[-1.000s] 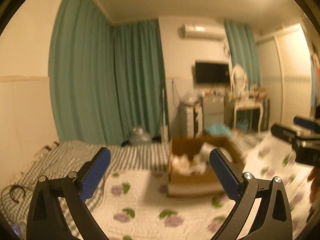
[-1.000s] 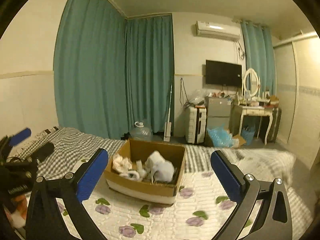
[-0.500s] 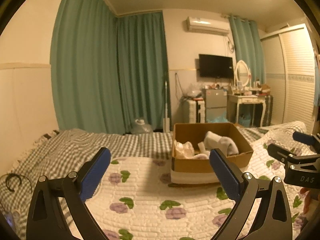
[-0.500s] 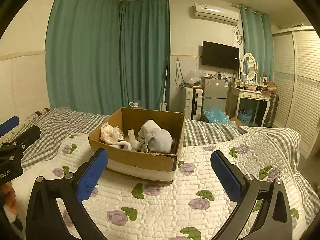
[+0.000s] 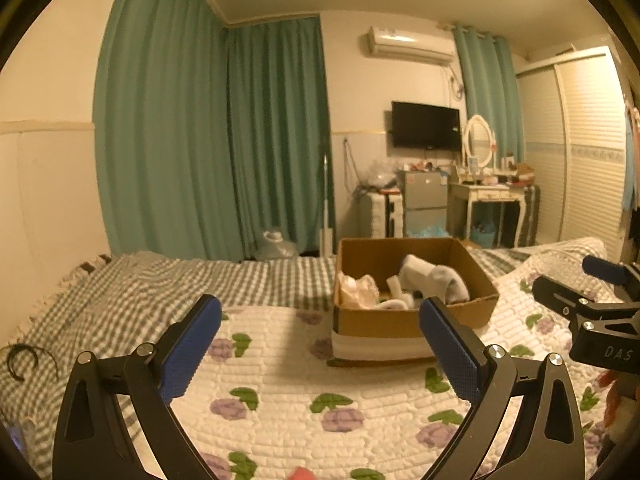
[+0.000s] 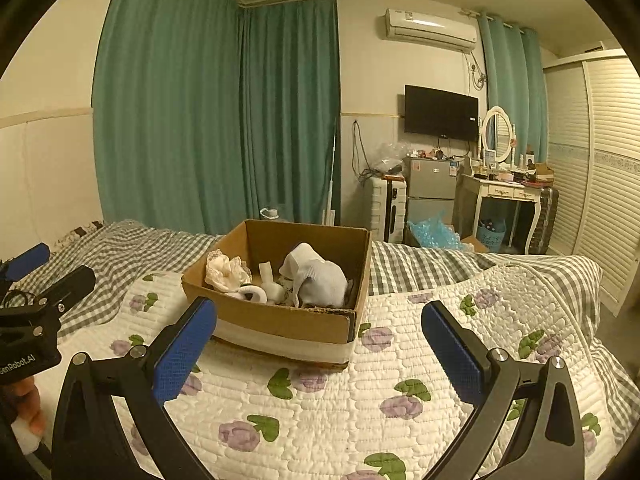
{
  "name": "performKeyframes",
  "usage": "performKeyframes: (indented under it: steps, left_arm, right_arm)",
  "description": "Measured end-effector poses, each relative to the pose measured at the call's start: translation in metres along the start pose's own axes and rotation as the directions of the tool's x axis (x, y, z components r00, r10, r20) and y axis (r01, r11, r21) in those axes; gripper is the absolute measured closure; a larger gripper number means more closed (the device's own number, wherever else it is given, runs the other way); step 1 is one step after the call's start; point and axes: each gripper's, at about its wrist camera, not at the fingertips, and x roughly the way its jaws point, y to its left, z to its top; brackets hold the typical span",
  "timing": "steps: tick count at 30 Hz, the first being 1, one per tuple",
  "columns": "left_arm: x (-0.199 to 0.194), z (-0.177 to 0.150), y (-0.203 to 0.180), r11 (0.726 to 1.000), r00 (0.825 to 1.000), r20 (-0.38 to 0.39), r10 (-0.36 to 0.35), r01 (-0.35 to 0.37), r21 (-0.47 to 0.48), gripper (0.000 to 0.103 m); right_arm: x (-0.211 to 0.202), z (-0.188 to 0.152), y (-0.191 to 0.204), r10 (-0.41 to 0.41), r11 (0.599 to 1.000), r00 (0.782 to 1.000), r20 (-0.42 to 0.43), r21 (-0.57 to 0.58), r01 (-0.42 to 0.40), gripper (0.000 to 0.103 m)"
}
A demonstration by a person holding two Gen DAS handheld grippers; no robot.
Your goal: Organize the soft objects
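A brown cardboard box [image 6: 280, 320] [image 5: 476, 312] stands on the floral quilt [image 6: 360, 400] [image 5: 280, 400] of a bed. Inside lie soft items: a white sock bundle [image 6: 320, 280] [image 5: 436, 276], a cream lacy cloth [image 6: 226, 272] [image 5: 358, 292] and small white pieces [image 6: 268, 284]. My left gripper [image 5: 320, 350] is open and empty, above the quilt short of the box. My right gripper [image 6: 320, 350] is open and empty, facing the box from the near side. Each gripper shows at the edge of the other's view.
A grey checked blanket [image 5: 120, 292] covers the bed's left and far side. A dark headband-like loop [image 5: 20, 356] lies at the left edge. Beyond the bed are green curtains [image 6: 220, 120], a small fridge [image 6: 432, 188], a dressing table [image 6: 508, 196] and a louvred wardrobe [image 6: 608, 160].
Both grippers have tilted down and moved closer to the bed, so the box sits larger and more central in both views. Both stay open and empty.
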Motion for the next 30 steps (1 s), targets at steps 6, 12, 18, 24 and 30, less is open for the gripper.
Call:
performKeyframes:
  steps: [6, 12, 18, 24, 30]
  left_arm:
    - [-0.0009, -0.0003, 0.0004, 1.000, 1.000, 0.006, 0.003, -0.003, -0.001, 0.002]
    - [-0.0017, -0.0009, 0.0001, 1.000, 1.000, 0.002, -0.001, 0.001, 0.004, 0.002]
    - [-0.0029, -0.0007, -0.0011, 1.000, 1.000, 0.002, -0.001, 0.001, 0.007, 0.002]
    - [-0.0021, -0.0011, -0.0009, 1.000, 1.000, -0.002, 0.001, -0.001, 0.008, 0.002]
    - [-0.0025, -0.0001, -0.0019, 1.000, 1.000, -0.006, 0.002, -0.002, 0.008, 0.002]
  right_arm:
    - [-0.0006, 0.0008, 0.0008, -0.011, 1.000, 1.000, 0.001, -0.004, 0.011, 0.000]
    - [0.0003, 0.0007, 0.0009, -0.010, 1.000, 1.000, -0.001, 0.002, 0.010, 0.000]
    - [0.0014, -0.0001, 0.0008, -0.008, 1.000, 1.000, -0.004, 0.003, 0.008, 0.000]
    - [0.0023, -0.0007, 0.0016, -0.004, 1.000, 1.000, -0.005, 0.003, 0.004, 0.000]
    - [0.0031, -0.0013, 0.0020, -0.003, 1.000, 1.000, -0.006, 0.002, 0.003, 0.000]
